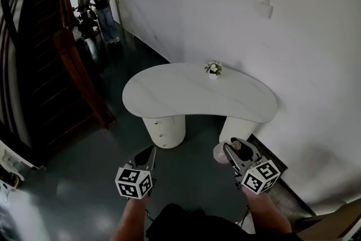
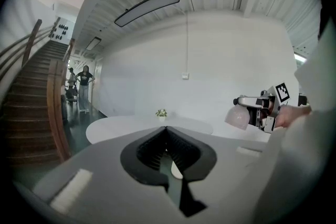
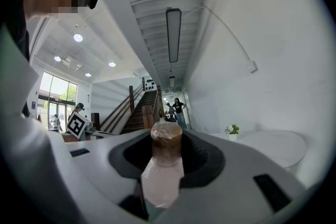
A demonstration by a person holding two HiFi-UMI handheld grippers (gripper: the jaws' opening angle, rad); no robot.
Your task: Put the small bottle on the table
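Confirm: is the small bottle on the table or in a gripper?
In the right gripper, not on the table. Its jaws clamp the small bottle; the head view shows it held short of the table.

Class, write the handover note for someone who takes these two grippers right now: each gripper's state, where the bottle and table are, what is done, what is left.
Left gripper: jaws together, nothing in them, held low in front of the person.
Right gripper: closed on the small bottle, gripping its pale body with the brown cap pointing forward.
Table: white, ahead of both grippers, with a small potted plant at its far edge.
Done: bottle is in hand.
Left: bring it over the tabletop, set it down away from the plant, and let go.
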